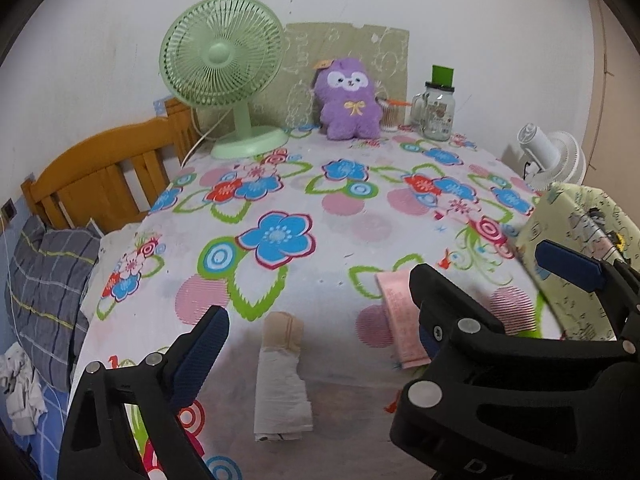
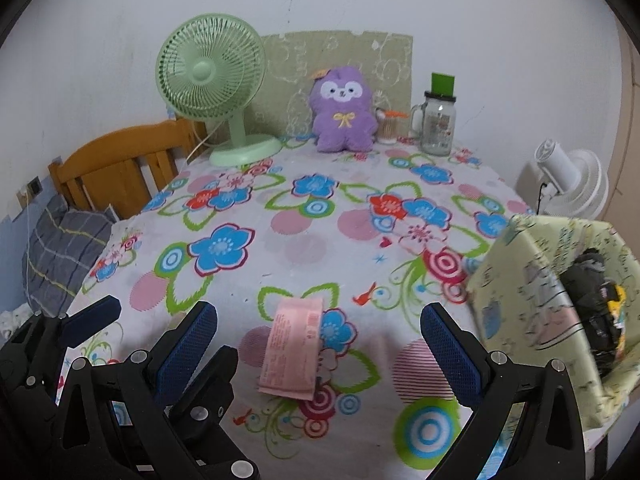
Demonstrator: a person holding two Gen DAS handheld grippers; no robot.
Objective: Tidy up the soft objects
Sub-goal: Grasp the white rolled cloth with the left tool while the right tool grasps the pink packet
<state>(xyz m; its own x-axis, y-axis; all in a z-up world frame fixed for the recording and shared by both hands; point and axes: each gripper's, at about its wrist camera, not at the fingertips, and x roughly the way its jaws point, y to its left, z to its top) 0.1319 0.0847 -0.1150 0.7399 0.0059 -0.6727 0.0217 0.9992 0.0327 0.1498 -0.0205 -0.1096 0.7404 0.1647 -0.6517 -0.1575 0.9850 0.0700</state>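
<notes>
**Progress: two soft items wait on the table, storage box partly filled**

Work seems to be in the middle stage. On the flowered tablecloth (image 2: 304,240) two soft things lie loose: a pink folded cloth (image 2: 294,346) near the front edge, and a beige-and-white folded item (image 1: 282,376), maybe a sock or small garment, to its left. Both lie flat and nothing is touching them.

The left gripper (image 1: 316,320) has its jaws wide apart and holds nothing; the beige item lies between its fingers, lower down. The right gripper (image 2: 320,340) is also spread wide and empty, with the pink cloth between its fingers.

At the right stands a yellow-green fabric box (image 2: 536,276). Something dark with a yellow part is inside; I cannot tell what. Probably the two loose items must go there.

The purple plush toy (image 2: 342,110) sits upright at the back wall, between a green fan (image 2: 212,76) and a glass jar (image 2: 438,124).
</notes>
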